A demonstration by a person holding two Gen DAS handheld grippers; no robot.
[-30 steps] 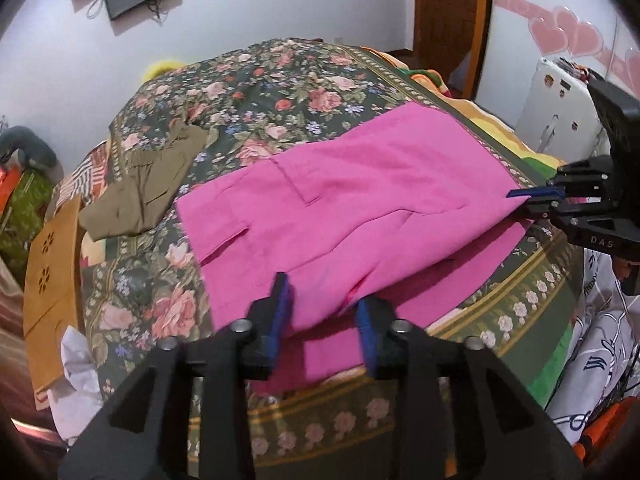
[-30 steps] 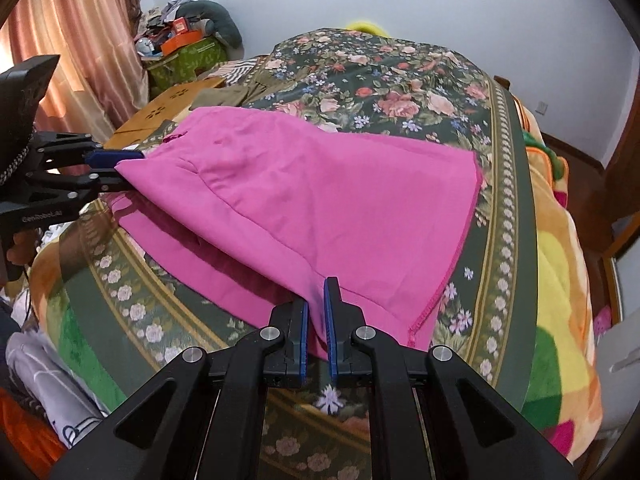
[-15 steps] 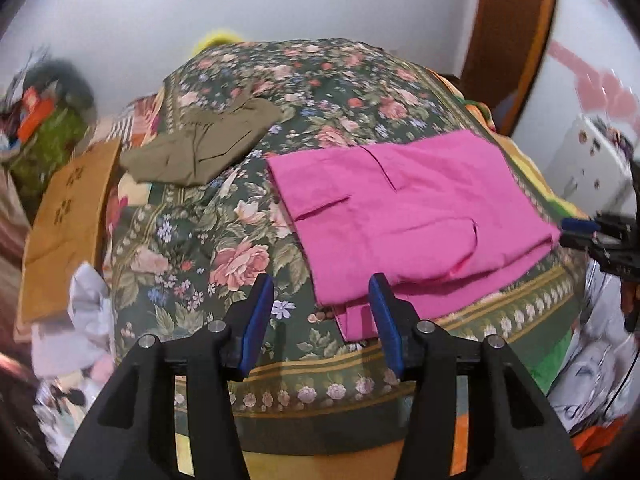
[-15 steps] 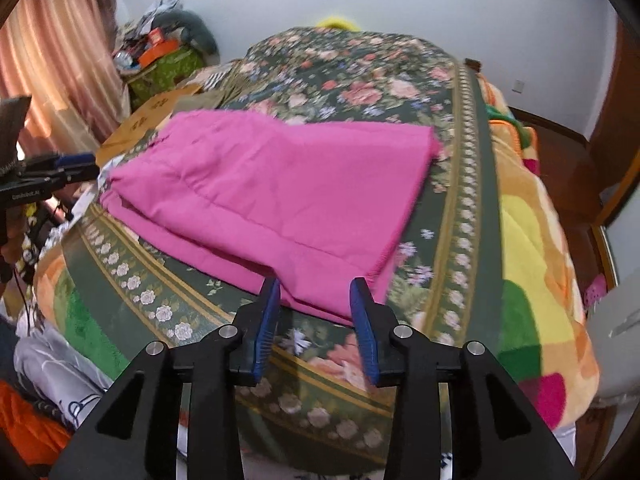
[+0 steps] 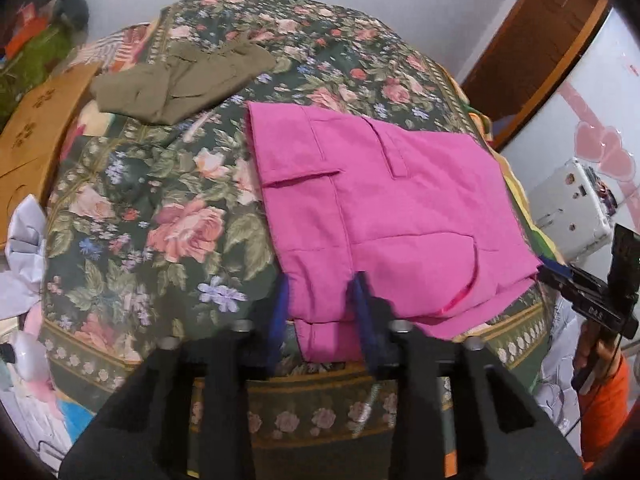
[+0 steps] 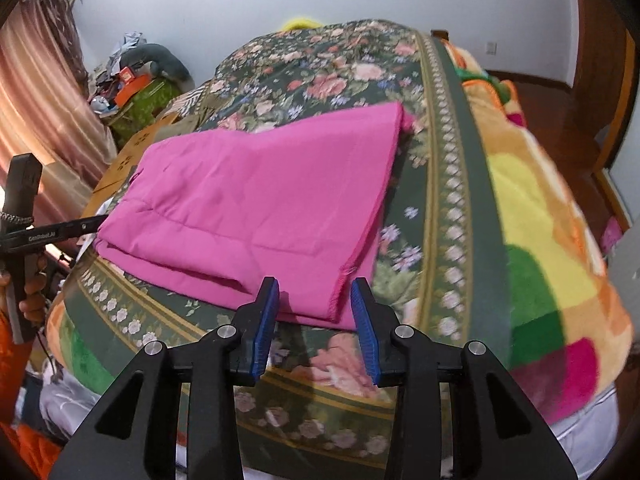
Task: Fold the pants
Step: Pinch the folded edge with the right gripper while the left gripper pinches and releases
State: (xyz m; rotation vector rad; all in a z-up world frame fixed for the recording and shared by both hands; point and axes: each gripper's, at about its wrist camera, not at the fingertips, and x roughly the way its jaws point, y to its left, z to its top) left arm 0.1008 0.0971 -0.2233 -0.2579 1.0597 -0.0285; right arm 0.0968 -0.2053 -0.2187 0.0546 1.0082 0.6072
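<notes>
Pink pants (image 5: 400, 208) lie folded flat on the floral bedspread (image 5: 160, 220), waistband and pockets toward the left wrist view. My left gripper (image 5: 320, 304) straddles the pants' near corner. Its jaws are closing with the fabric between them, and the blurred pads are not pressing on it. In the right wrist view the pants (image 6: 260, 200) show their hem side. My right gripper (image 6: 314, 320) stands open at the near hem corner, the cloth edge just between its fingertips. Each gripper shows in the other's view, the left gripper (image 6: 92, 222) at one end and the right gripper (image 5: 556, 270) at the other.
An olive garment (image 5: 180, 84) lies farther back on the bed. A cardboard box (image 5: 32, 132) and crumpled paper sit beside the bed's left edge. A white device (image 5: 572, 208) stands to the right. A bright blanket (image 6: 540, 200) hangs over the far side. The person's orange sleeve (image 5: 604, 400) is nearby.
The right gripper let go of the hem and opened, and the pants now lie flat. The left gripper slid to the pants' near corner, and its jaws have narrowed around the fabric.
</notes>
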